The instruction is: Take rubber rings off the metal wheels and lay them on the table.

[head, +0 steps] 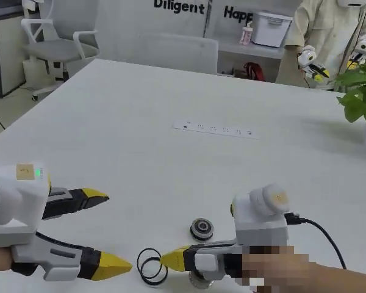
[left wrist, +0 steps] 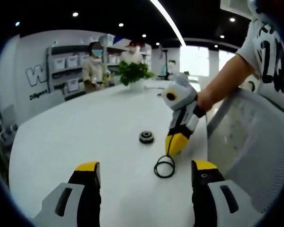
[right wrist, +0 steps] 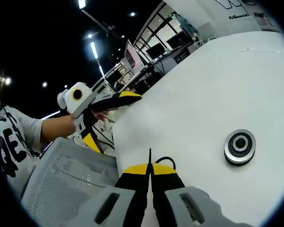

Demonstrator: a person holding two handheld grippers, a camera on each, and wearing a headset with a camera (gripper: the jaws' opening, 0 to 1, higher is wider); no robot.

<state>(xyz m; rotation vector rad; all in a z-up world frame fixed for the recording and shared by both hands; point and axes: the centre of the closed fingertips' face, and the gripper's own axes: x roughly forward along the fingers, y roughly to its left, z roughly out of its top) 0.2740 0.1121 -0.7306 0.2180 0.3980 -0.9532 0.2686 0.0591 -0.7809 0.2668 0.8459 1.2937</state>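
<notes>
Head view showed the right gripper (head: pixel 166 259) pinching a rubber ring (head: pixel 151 267) at its tips, seemingly to lay it down; the left gripper (head: pixel 114 230) gaped.

Left gripper (head: pixel 116 230) wide open, right gripper (head: pixel 168 259) closed

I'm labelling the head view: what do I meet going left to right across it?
Left gripper, rubber rings, metal wheel, green plant.

left gripper (head: pixel 117 231), right gripper (head: pixel 165 259): white-grey bodies | fingers (head: pixel 113 262): black, yellow tips | cable (head: pixel 296 218): black | shirt (left wrist: pixel 270 52): white, black print
</notes>
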